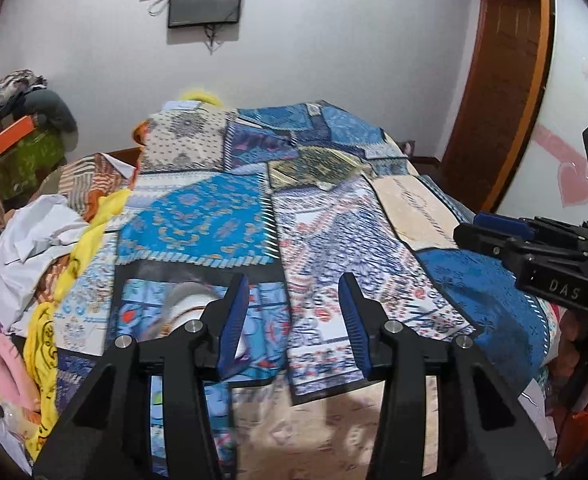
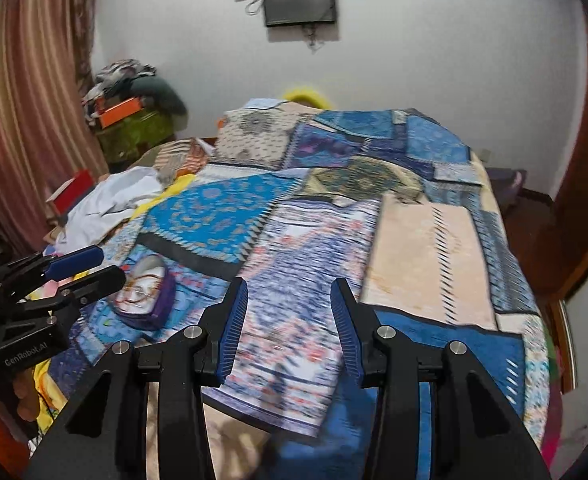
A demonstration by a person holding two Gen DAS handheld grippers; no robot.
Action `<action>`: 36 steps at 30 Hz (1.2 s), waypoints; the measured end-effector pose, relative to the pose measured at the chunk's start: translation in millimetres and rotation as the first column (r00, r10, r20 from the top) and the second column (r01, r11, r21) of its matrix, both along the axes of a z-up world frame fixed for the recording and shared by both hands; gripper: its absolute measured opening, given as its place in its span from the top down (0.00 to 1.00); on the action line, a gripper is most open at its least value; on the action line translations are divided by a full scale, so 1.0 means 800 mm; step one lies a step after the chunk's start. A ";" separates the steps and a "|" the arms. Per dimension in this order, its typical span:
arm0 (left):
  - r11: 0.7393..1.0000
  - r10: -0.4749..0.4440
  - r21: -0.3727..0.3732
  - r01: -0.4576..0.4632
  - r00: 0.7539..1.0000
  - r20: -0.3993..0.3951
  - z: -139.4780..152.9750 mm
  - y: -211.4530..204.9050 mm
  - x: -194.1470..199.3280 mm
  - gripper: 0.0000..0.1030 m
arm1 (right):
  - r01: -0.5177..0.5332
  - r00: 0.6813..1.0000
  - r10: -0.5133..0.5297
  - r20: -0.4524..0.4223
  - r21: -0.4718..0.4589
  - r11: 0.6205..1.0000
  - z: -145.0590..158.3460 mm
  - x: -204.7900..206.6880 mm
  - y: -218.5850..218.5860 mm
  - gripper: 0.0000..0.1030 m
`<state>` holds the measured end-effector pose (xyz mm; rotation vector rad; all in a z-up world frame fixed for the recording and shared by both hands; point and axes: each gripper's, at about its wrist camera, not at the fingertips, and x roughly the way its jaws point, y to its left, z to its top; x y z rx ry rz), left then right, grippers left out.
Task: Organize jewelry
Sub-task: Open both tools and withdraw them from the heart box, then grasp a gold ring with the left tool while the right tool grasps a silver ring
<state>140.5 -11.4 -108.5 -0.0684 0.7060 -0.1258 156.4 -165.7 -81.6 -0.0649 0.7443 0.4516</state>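
Purple-rimmed jewelry case (image 2: 144, 294) on bedspread (image 2: 421, 248), left of spread, empty right gripper (image 2: 289, 322).

1. Back wall (image 2: 433, 40): plain white, evenly lit.
2. Dark screen (image 2: 299, 2) mounted high on the wall, beneath a curved black unit; loose cables hang beside and below it.
3. Bed (image 1: 313, 240) fills mid-room, covered by a blue patchwork spread.
4. Wooden door frame (image 1: 505, 80) at right.
5. Striped curtain (image 2: 26, 120) at left.
6. Clothes heap (image 2: 130, 80) on a green-covered stand in the left corner.
7. White cloth (image 1: 34, 240) crumpled at the bed's left edge.
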 end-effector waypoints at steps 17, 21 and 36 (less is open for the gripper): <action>0.991 -0.130 -0.009 0.131 0.971 -0.203 -0.079 -0.071 0.030 0.56 | 0.012 0.993 -0.009 -0.120 0.022 1.000 -0.050 0.009 -0.041 0.62; 0.989 -0.147 -0.056 0.137 0.964 -0.221 -0.091 -0.070 0.035 0.56 | -0.012 0.991 0.015 -0.135 0.020 1.000 -0.058 0.007 -0.037 0.62; 0.991 -0.124 -0.065 0.114 0.976 -0.180 -0.087 -0.050 0.024 0.76 | -0.118 0.977 0.122 -0.177 0.032 0.993 -0.069 -0.004 0.008 0.62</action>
